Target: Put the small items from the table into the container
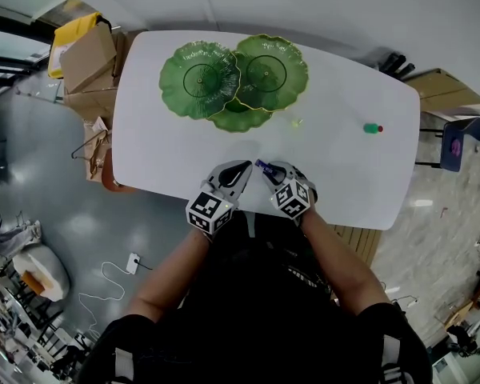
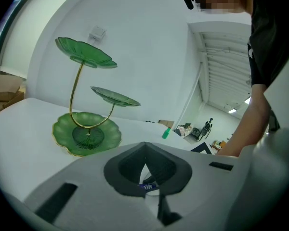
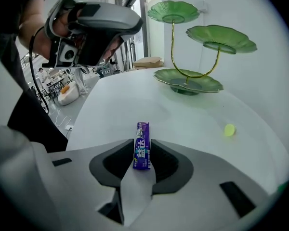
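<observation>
A purple gum stick point(image 3: 142, 146) lies lengthwise between the pads of my right gripper point(image 3: 142, 150), which is shut on it. Its far end pokes out over the white table point(image 1: 160, 150). In the head view that gripper point(image 1: 270, 169) is near the table's front edge, and the stick point(image 1: 263, 166) shows at its tip. My left gripper point(image 1: 242, 169) is just to its left with its tips meeting point(image 2: 144, 146) and holds nothing. The green three-tier leaf stand point(image 1: 232, 78) point(image 2: 89, 134) point(image 3: 188, 83) is at the far side.
A small yellow-green piece point(image 1: 295, 122) point(image 3: 229, 129) lies right of the stand's lowest leaf. A little green bottle with a red end point(image 1: 372, 128) point(image 2: 166, 133) is farther right. Cardboard boxes point(image 1: 88, 58) stand off the table's left end, and a chair point(image 1: 456, 146) off its right.
</observation>
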The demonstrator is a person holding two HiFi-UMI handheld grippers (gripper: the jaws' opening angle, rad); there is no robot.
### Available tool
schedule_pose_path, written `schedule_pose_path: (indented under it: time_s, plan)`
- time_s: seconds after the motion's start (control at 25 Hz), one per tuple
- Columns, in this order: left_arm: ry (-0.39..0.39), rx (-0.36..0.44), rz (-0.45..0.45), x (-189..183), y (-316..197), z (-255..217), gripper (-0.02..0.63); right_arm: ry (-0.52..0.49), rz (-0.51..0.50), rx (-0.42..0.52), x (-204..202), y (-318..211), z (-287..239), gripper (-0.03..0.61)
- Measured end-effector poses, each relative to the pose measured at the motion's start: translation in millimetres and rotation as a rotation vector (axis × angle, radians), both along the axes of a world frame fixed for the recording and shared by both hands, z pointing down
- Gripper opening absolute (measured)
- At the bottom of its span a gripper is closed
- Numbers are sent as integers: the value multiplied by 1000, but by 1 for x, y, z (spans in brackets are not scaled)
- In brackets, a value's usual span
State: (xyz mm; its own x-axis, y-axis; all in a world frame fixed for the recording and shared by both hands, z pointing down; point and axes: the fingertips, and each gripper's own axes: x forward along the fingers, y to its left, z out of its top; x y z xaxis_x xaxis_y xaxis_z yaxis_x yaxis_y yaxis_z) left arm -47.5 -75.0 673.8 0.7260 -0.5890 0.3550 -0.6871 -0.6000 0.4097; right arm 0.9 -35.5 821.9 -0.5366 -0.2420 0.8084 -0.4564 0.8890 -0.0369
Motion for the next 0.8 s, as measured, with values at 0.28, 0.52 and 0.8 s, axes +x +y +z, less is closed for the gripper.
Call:
schedule_pose_path:
  time_s: [0.28, 0.52, 0.8]
  plan:
    - [-8, 26, 5, -5, -1, -11, 8, 15, 25, -16, 0, -3, 1, 110]
    - [-22, 63, 17, -13, 0, -34, 8, 7, 100, -88, 4, -4, 3, 94]
    - [-32, 142, 33, -33, -5, -73, 8, -42, 185, -42, -7, -15, -42, 94]
